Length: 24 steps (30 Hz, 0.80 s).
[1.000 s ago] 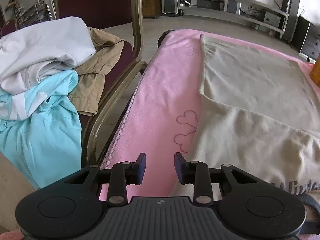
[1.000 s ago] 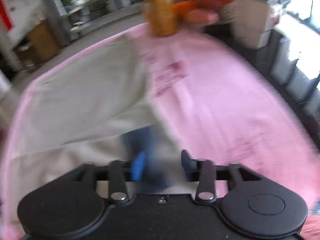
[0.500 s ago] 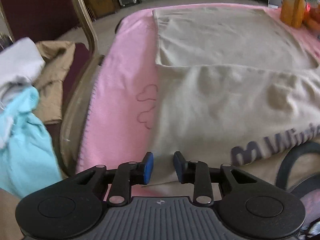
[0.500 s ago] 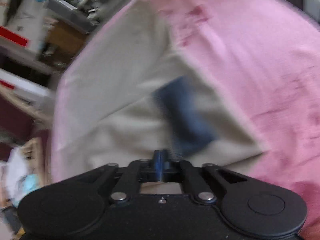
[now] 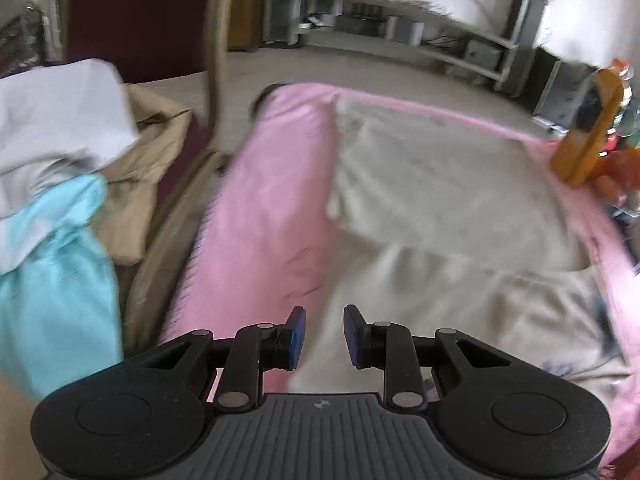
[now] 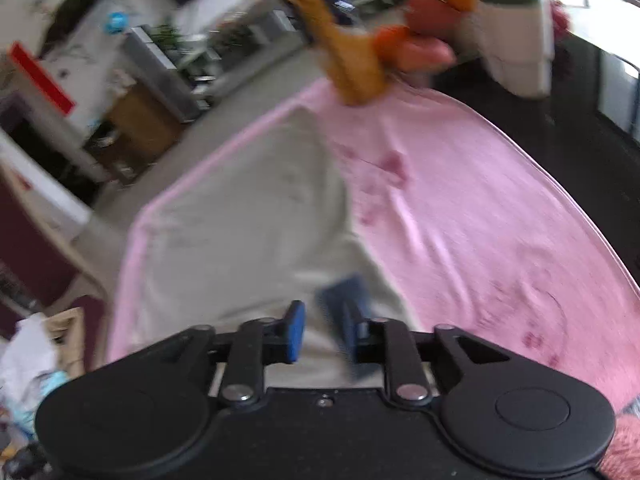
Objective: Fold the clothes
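Note:
A beige garment [image 5: 452, 216] lies spread on a pink blanket [image 5: 264, 216], its near part folded over the far part. It also shows in the right wrist view [image 6: 248, 240], with a dark blue print [image 6: 344, 292] near the fingers. My left gripper [image 5: 324, 336] is open and empty above the garment's left edge. My right gripper [image 6: 324, 334] is open and empty just above the garment's near right part. Both views are blurred.
A chair at left holds a pile of clothes: white [image 5: 56, 120], light blue [image 5: 56, 292], tan [image 5: 140, 184]. An orange plush toy [image 5: 588, 132] stands at the blanket's far right corner, also in the right wrist view [image 6: 352, 48]. Shelves stand beyond.
My right gripper was shut half a second ago and is now open. My left gripper has opened a little wider. Both views have swung.

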Available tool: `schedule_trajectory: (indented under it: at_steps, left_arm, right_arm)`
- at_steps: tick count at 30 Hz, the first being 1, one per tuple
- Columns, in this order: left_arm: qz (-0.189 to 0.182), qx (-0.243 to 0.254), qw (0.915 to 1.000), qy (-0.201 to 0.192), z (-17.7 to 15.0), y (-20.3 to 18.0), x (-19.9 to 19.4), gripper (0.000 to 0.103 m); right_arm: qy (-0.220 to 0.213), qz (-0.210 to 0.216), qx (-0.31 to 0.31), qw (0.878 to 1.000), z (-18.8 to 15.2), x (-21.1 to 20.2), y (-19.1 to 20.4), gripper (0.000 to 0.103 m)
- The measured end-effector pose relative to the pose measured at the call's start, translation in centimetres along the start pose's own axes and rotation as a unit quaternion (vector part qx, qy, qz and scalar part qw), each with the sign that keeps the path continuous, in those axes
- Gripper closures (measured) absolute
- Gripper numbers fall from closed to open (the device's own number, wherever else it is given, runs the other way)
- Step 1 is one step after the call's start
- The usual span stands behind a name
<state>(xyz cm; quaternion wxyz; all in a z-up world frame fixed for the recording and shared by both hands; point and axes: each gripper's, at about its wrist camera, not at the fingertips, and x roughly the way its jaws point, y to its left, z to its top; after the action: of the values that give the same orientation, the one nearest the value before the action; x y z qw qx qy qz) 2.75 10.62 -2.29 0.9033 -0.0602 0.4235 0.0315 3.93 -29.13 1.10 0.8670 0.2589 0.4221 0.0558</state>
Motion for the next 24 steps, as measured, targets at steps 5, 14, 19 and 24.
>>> schedule_trajectory:
  at_steps: [5, 14, 19, 24]
  left_arm:
    - [-0.042, -0.007, 0.9984, 0.036, 2.7, -1.5, 4.7, 0.082]
    - [-0.034, -0.128, 0.9902, 0.044, 4.4, 2.1, 11.5, 0.088]
    - [0.132, -0.115, 0.9842, -0.026, 4.4, 2.1, 9.7, 0.091]
    - [0.075, -0.122, 0.9897, 0.000, 2.6, 2.2, 6.3, 0.091]
  right_arm:
    - [0.078, 0.069, 0.007, 0.995, 0.5, 6.5, 0.8, 0.084]
    - [0.139, 0.029, 0.094, 0.985, -0.5, 11.6, -2.6, 0.096]
    - [0.127, 0.024, 0.097, 0.987, -0.7, 11.2, -2.6, 0.095]
    - [0.107, 0.022, 0.081, 0.991, -1.1, 10.2, -2.0, 0.084]
